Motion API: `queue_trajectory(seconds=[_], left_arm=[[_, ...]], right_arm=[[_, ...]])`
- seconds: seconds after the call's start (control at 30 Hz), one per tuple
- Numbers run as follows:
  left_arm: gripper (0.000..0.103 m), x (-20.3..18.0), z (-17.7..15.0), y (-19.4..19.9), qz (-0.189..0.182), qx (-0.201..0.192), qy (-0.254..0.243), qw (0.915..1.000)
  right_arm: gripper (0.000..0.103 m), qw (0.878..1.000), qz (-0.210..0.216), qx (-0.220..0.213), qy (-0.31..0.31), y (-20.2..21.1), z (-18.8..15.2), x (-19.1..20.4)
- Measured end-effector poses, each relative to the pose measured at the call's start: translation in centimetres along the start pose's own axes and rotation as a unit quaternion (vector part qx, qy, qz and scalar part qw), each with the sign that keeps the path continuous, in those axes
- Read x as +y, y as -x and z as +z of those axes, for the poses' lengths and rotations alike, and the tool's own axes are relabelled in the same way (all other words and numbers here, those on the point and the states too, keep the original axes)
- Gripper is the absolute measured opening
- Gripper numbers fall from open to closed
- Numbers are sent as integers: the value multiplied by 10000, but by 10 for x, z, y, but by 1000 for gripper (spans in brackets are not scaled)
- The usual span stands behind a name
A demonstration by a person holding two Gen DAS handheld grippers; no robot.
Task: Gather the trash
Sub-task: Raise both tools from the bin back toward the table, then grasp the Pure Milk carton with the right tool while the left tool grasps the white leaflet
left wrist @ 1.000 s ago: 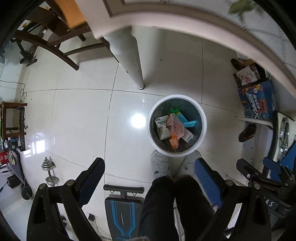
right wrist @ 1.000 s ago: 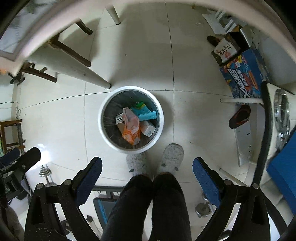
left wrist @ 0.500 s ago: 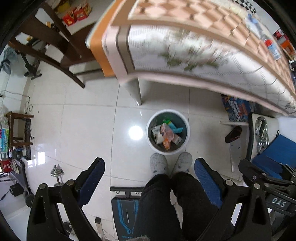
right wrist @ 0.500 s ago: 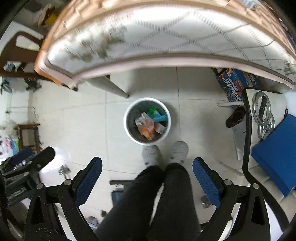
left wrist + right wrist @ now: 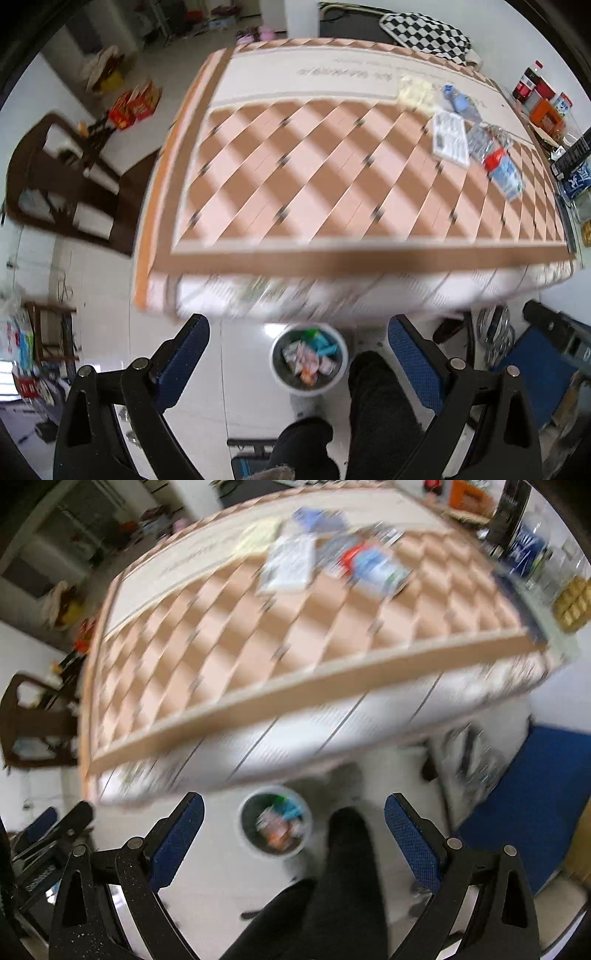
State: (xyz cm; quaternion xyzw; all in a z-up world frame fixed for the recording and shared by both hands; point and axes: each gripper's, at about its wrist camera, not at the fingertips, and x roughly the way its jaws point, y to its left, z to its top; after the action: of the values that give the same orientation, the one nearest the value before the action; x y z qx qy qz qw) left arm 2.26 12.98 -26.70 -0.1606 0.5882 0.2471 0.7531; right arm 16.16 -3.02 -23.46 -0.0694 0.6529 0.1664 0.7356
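Both cameras have lifted from the white round trash bin (image 5: 309,360) on the floor up to the table with the brown checkered cloth (image 5: 332,177). Remaining trash lies at the far right side of the table: a crushed clear plastic bottle with red cap (image 5: 496,162) and a white printed paper (image 5: 450,137). I think it is better to reach slowly, one piece each. Left gripper (image 5: 298,354) and right gripper (image 5: 294,827) hang wide apart and empty above the person's knees.

Beyond the matt, dimpled blue finger pads (image 5: 413,365) lie a glossy tiled floor (image 5: 243,380) and a smooth patterned tablecloth (image 5: 332,177).
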Motion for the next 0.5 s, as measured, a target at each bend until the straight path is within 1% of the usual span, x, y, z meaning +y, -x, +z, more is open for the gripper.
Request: queue_trajectory(seconds=[0.03,0.13,0.17,0.23,0.33,0.43,0.5], left_arm=[[99,-9,12,-3,18,-7,-30,10000],[99,-46,53,-25,94,71,-136,9998],[99,-58,67,-34,117,129,-156,9997],[99,-80,93,-53,146,298,-186,9993],[99,-104,125,-81,191,562,-216,9980],[99,-121,152,-104,222,778,-242,9964],[99,-133,169,-116,224,872,-310,9955]], right_arm=[[99,9999,-130,-36,-7,-2,27,-15],[99,9993,-367,12,65,-17,86,-44],[99,9988,-456,100,157,-28,114,-56],[99,9971,-626,261,342,-49,149,-67],[99,9910,-835,620,841,-89,206,-78],[99,9829,-945,893,1306,-121,240,-76],[99,9784,-901,1049,1536,-138,253,-72]])
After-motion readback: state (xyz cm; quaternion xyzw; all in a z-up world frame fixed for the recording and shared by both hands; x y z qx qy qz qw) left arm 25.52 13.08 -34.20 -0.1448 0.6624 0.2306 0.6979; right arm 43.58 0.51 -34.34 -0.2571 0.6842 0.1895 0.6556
